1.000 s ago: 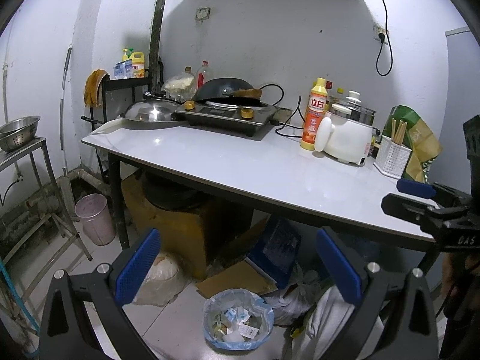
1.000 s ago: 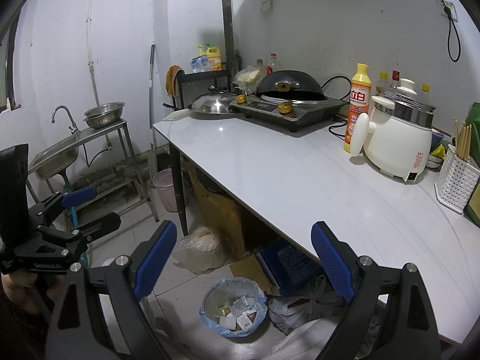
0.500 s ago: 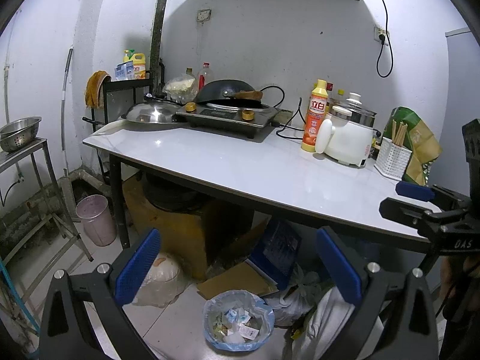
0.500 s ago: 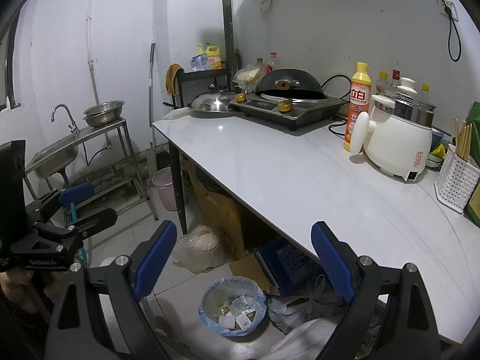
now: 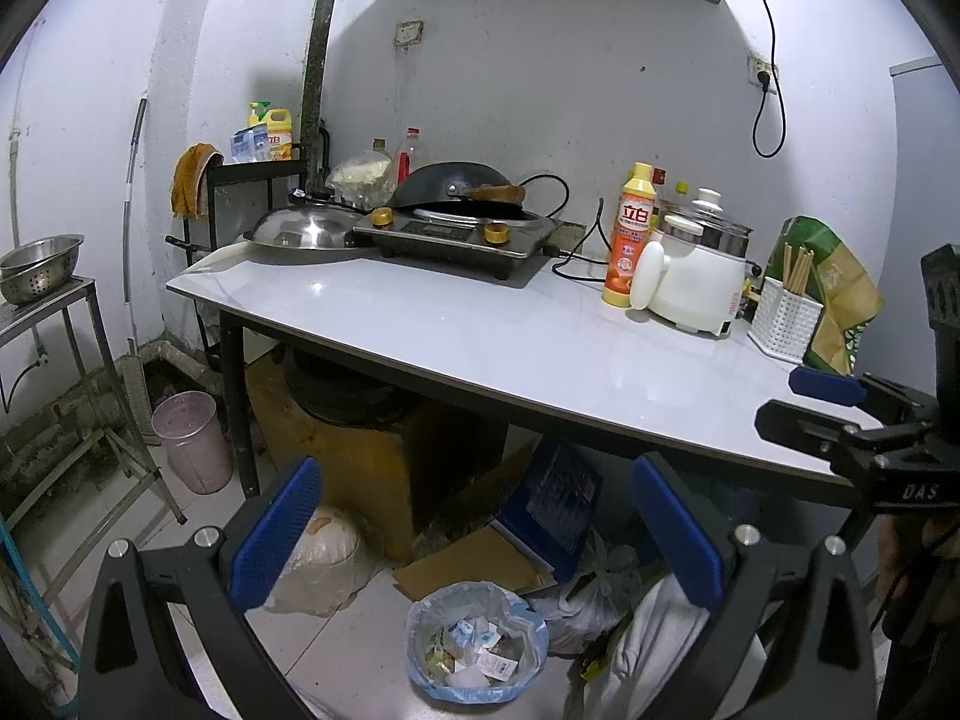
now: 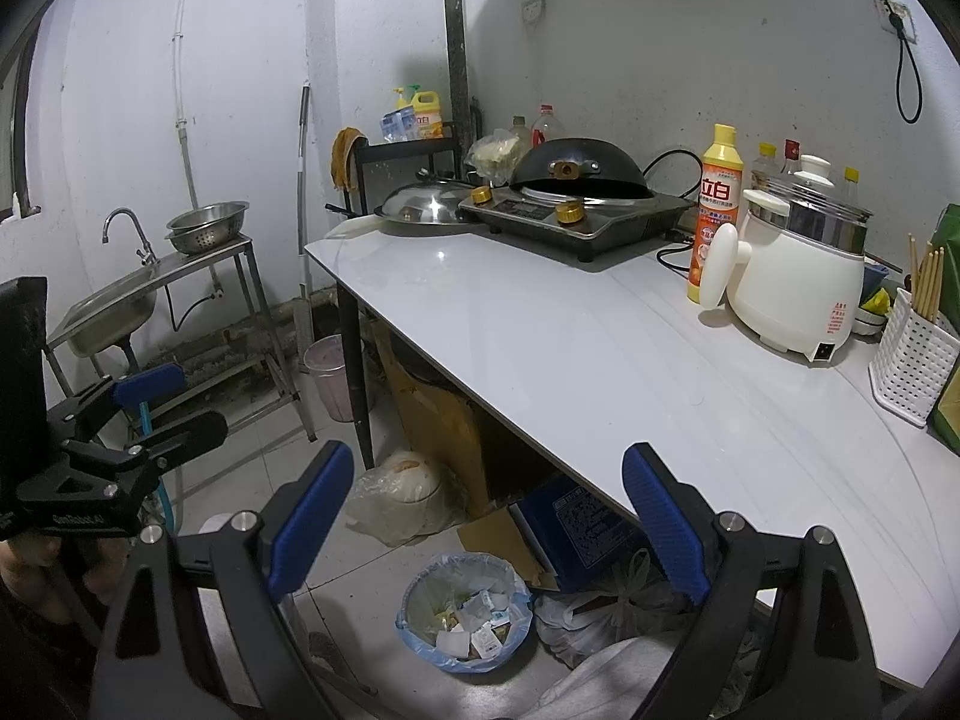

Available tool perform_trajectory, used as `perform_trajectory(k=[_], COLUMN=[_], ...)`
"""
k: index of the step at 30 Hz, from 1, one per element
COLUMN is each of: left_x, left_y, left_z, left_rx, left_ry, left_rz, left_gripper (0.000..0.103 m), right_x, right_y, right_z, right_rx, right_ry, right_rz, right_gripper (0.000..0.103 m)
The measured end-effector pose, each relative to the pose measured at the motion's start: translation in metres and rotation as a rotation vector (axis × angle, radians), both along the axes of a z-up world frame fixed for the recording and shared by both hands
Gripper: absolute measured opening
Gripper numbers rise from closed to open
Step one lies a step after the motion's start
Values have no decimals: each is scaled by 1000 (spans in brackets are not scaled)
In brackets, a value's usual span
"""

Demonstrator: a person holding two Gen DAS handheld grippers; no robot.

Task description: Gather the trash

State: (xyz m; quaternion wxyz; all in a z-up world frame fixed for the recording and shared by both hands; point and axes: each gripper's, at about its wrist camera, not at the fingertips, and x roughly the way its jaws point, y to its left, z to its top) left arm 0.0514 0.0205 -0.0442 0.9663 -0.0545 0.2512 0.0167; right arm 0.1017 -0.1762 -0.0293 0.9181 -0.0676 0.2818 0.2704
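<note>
Left claw [image 5: 474,531], right claw [image 6: 486,522]: both agape, empty.

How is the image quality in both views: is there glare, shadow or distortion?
Left wrist view: strong fisheye bending at the dark corners, soft glare on the white tabletop, deep shadow beneath it. Right wrist view: the same curved edges, small glare spots on the tabletop, and the lined trash bin stays sharp.

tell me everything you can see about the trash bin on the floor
The trash bin is small and round, lined with a thin pale-blue plastic bag folded over its rim. It stands upright and uncovered on the tiled floor by the table's front edge, partly filled with crumpled paper scraps and small wrappers. White plastic bags crowd its right side.
</note>
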Motion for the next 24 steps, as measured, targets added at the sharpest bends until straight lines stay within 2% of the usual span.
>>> perform_trajectory(k=[24], left_x=[1], left_y=[0], left_z=[3], left_rx=[1], left_ry=[-3], left_rz=[3], left_gripper=[103], right_x=[1], right_y=[-2], right_z=[-4], right_rx=[-4], right_ry=[-1], right_rz=[0], right_gripper=[90])
